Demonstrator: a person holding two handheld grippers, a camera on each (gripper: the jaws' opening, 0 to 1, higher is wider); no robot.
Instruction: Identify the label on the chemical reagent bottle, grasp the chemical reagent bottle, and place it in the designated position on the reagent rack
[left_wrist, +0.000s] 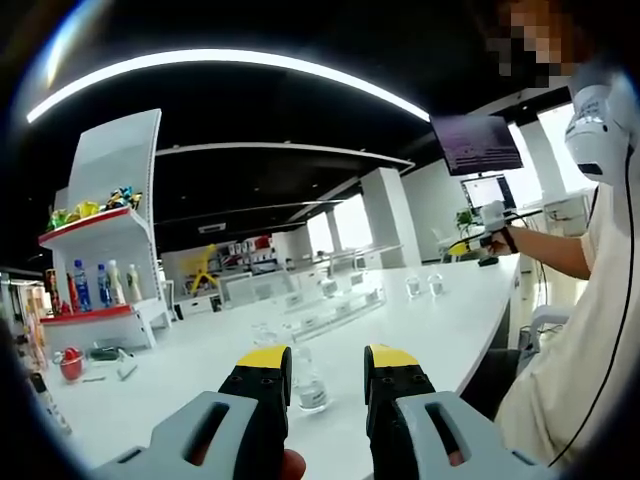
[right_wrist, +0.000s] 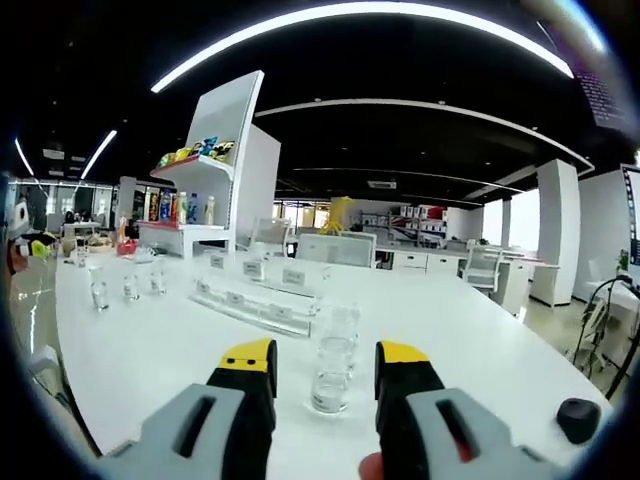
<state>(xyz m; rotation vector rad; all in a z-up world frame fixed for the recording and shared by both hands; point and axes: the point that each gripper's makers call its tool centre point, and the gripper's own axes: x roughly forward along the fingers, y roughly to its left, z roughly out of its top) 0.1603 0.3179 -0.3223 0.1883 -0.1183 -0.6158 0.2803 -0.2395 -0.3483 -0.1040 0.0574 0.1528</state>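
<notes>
I see white display shelf at table's far end, coloured drink bottles on its red-edged lower tier, toys on top tier. Red object lies on white table near shelf. Black puck-like thing sits near table edge. Wall monitor glows purple.

Both cams sit low over the white table, each looking forward along its own tool. Left gripper view faces the display shelf from the person's side; right gripper view faces it from the opposite end. Shared: table, clear rack, shelf.
</notes>
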